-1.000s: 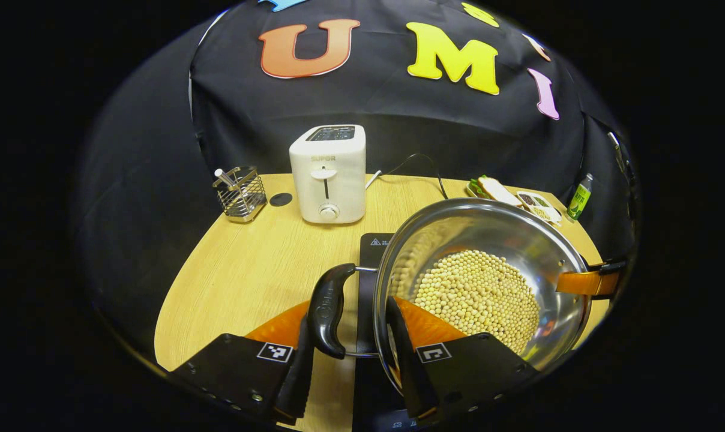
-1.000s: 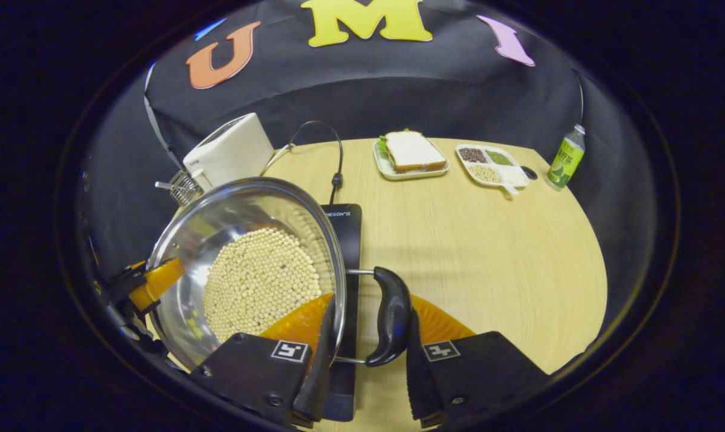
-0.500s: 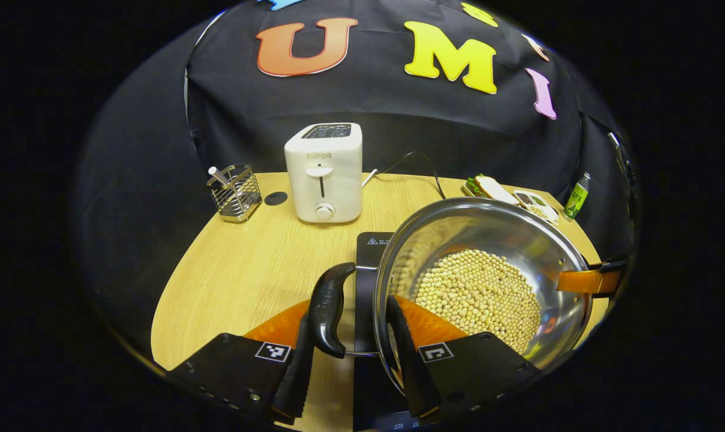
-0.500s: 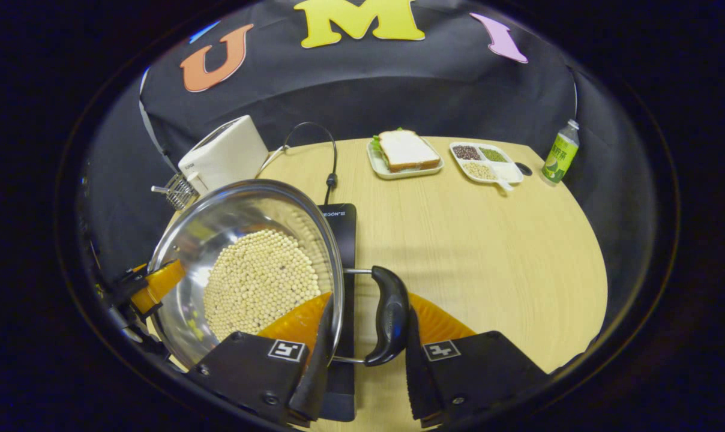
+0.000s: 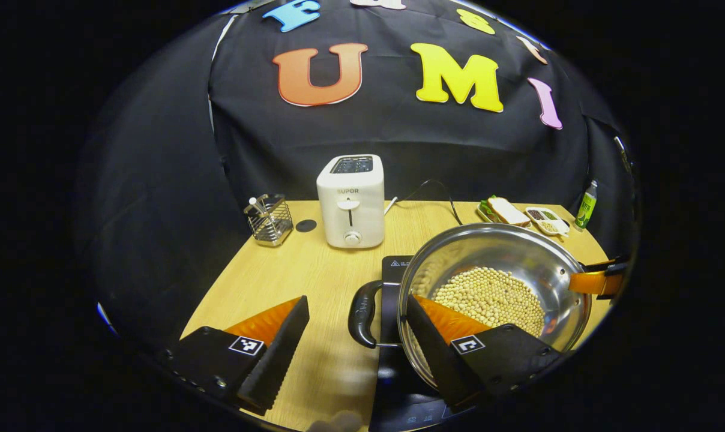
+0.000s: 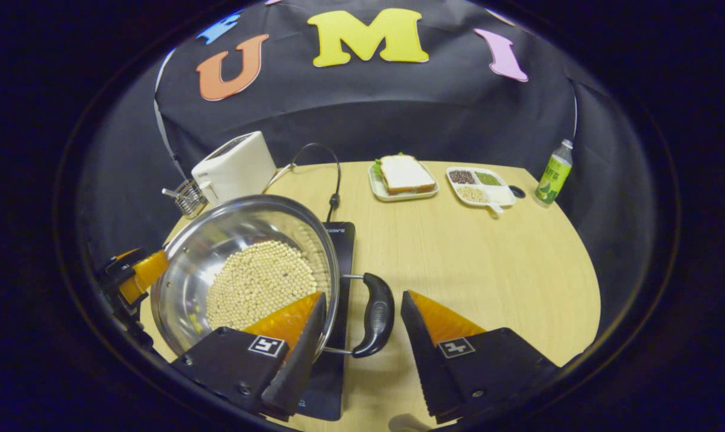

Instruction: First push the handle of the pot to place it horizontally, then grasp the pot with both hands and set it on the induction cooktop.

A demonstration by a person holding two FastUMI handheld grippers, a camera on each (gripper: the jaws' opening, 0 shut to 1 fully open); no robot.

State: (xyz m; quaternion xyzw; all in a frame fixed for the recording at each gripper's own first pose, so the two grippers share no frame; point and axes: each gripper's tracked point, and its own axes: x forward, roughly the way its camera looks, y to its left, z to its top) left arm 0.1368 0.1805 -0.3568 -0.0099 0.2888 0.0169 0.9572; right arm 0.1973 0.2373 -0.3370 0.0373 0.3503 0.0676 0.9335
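Observation:
A steel pot (image 5: pixel 506 249) holding pale beans (image 5: pixel 488 297) rests on the black induction cooktop (image 5: pixel 392 270). In the left gripper view its black side handle (image 5: pixel 361 312) lies between the spread fingers of my left gripper (image 5: pixel 356 303), which is open and touches nothing I can make out. The right gripper view shows the pot (image 6: pixel 218 240) on the cooktop (image 6: pixel 340 237), with the opposite handle (image 6: pixel 377 315) in the gap of my open right gripper (image 6: pixel 363 297). Each gripper's inner finger overlaps the pot rim in its own view.
A white toaster (image 5: pixel 350 201) and a wire utensil holder (image 5: pixel 269 219) stand at the back left of the wooden table (image 6: pixel 488 264). A sandwich plate (image 6: pixel 403 175), a compartment tray (image 6: pixel 479 183) and a green bottle (image 6: pixel 551 174) sit at the back right. A black cable (image 6: pixel 332 174) runs to the cooktop.
Both grippers opened and let go of the pot's handles, then drew back and a little upward. The pot stays on the cooktop.

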